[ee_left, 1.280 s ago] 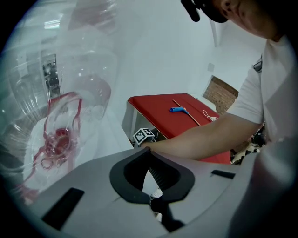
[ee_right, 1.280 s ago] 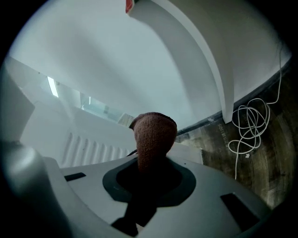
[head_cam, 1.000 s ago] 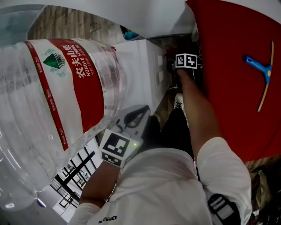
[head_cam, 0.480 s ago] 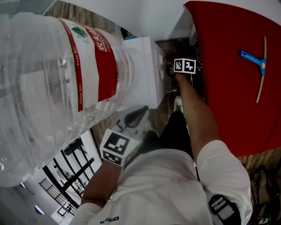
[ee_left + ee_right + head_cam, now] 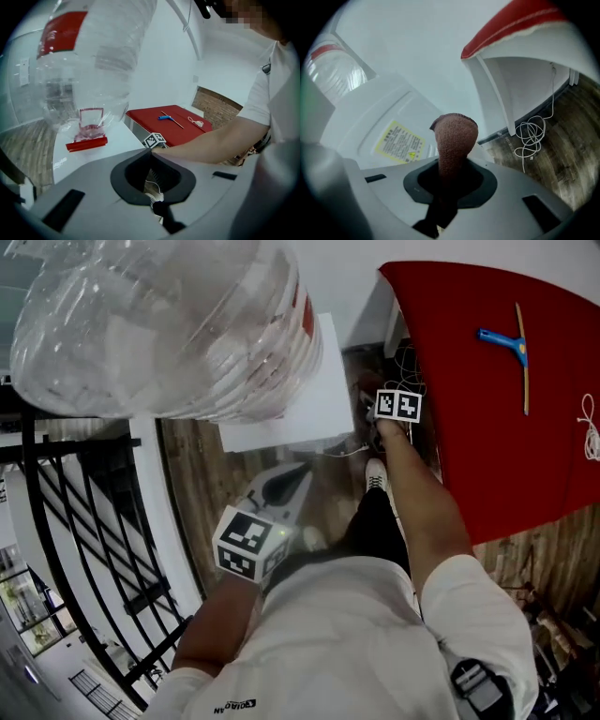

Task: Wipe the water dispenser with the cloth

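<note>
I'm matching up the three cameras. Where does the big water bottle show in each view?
Head view: the water bottle fills the upper left, over the white dispenser.
Left gripper view: upper left, neck down on the dispenser top.
Right gripper view: a sliver at the far left edge.
Shared landmark: the red table, at right in the head view, centre, and top right.
</note>
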Motion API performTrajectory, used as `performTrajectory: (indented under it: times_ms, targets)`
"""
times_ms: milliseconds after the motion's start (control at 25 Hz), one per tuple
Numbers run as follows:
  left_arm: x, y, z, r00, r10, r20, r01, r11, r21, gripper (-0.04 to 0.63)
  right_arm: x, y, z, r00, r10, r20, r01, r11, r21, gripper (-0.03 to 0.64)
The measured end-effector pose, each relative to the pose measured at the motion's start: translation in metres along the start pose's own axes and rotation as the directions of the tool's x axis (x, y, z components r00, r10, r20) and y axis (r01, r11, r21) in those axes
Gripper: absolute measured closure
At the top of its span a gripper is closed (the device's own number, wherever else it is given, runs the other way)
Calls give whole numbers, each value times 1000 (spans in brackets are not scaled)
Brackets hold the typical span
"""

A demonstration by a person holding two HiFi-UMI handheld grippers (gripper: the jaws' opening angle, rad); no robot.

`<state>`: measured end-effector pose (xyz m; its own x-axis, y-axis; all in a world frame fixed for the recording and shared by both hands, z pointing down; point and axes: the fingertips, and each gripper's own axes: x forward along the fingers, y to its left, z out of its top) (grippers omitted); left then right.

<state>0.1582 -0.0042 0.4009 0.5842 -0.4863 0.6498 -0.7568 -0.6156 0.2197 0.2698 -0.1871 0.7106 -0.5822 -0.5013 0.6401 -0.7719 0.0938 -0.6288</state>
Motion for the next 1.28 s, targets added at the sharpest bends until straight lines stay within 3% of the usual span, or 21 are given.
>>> performTrajectory:
  times_ms: [320,480,560,760,1040,1280]
  targets:
    - [-78,6,-61,998,-43,51,44,999,-5,606,-95,44,-42,987,-38,156,40,999,-8,558]
    - [-112,19,-88,993,-55,101,58,998,-29,606,-151,86,-63,966,-37,254,61,994,-90,558]
    - [-128,25,-103,991,-58,119,64,997,-51,606,-176,119,-80,956,-6,295,50,988,-144,558]
    - [-155,29,-125,986,-64,154,78,993,-89,606,-244,232,-119,915,169,365,-97,974,-206,558]
    - [-189,10,-117,967,-62,248,95,988,-125,606,-318,379,-161,869,381,316,-260,895,-363,558]
    - [-200,-7,-112,958,-39,285,79,988,-131,606,-345,415,-180,895,385,226,-208,808,-551,558]
